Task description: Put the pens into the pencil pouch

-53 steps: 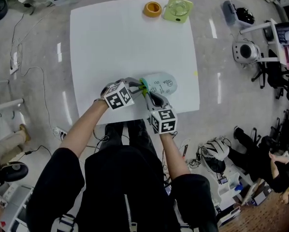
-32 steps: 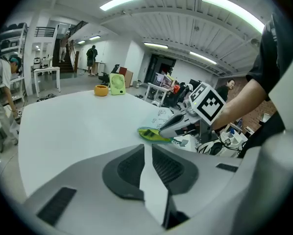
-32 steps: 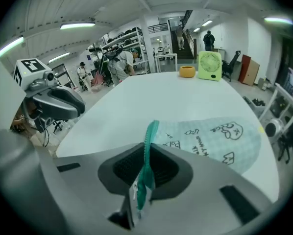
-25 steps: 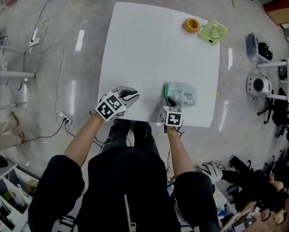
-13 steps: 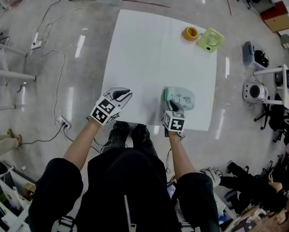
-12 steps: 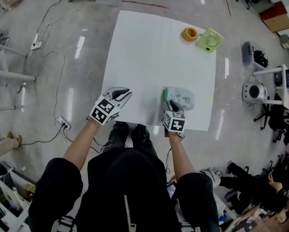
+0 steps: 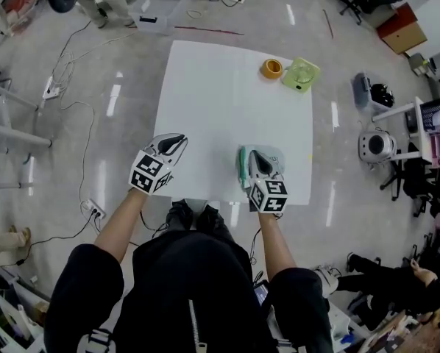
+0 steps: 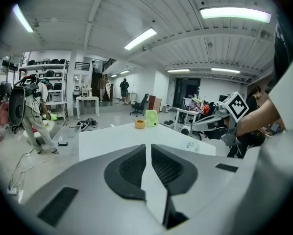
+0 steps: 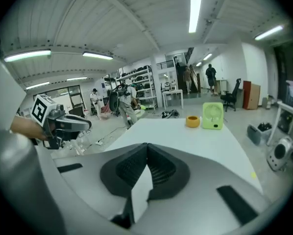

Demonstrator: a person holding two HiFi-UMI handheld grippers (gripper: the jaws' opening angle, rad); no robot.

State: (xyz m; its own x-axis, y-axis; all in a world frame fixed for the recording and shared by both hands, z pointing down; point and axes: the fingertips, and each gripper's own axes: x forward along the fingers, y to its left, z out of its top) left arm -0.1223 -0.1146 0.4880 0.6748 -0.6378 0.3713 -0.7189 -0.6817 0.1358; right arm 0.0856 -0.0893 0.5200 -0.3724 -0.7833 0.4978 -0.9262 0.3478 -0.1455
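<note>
Here, count: one grey-green fabric pouch (image 7: 278, 159), one orange tape roll (image 7: 271, 68), one green fan (image 7: 301, 75).
Pouch: on white table (image 7: 220, 94), under right gripper (image 7: 257, 155); contents hidden.
Right gripper: jaws just closed together, empty.
Left gripper (image 7: 174, 140): likewise closed, empty, well apart from pouch.

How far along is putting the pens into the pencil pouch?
Done, it seems: no pens lie loose on the white table, and the pencil pouch rests near its front edge. In hand: nothing; the left gripper and right gripper have just closed empty. Left: perhaps zipping, which I cannot see.
</note>
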